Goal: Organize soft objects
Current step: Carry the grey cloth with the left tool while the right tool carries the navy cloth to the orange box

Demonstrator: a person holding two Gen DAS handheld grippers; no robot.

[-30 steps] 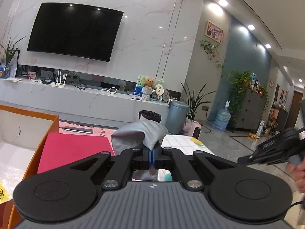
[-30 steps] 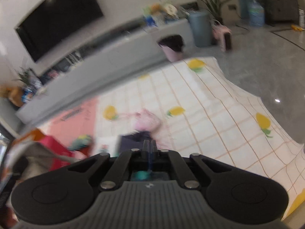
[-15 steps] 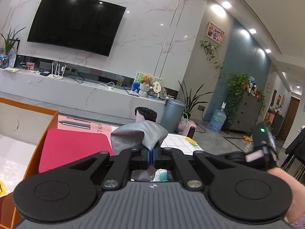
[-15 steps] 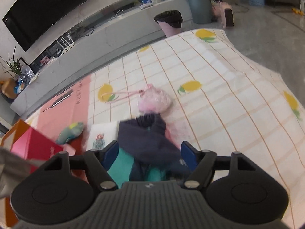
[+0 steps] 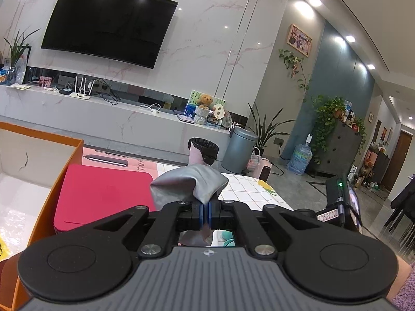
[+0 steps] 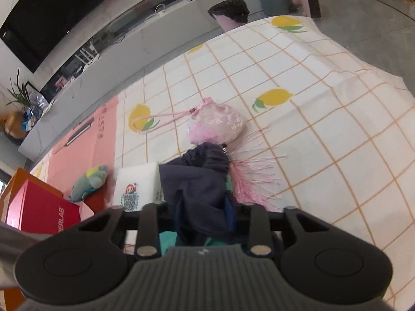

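Navy fabric pouch (image 6: 199,186) lies bunched on the lemon-print tablecloth (image 6: 324,103), partly over a teal item (image 6: 167,241) under it, its top end touching the pink tasselled sachet (image 6: 220,124). Right gripper (image 6: 203,215) points steeply down with the pouch between its jaws; they have just been closing and the blue pads now press its sides

Grey soft pouch (image 5: 189,185) is up off the table, pinched in the left gripper (image 5: 206,213), whose jaws are pressed together on a thin fold. Orange box (image 5: 64,160) sits to its left, red box (image 5: 103,189) beside that

Risks, as judged from here:
- Right grip sits low on loose gathered cloth; a lift may take only a fold, and the pouch could slide out
- Pink tassels (image 6: 251,178) lie just beside the right pad; they could snag and drag the sachet along
- Teal item below may get caught in the same pinch
- Left hold is a bare edge; a swing toward the box could shake it loose

Small green plush (image 6: 89,181) lies well clear, near the red box, beside a white card (image 6: 135,181)
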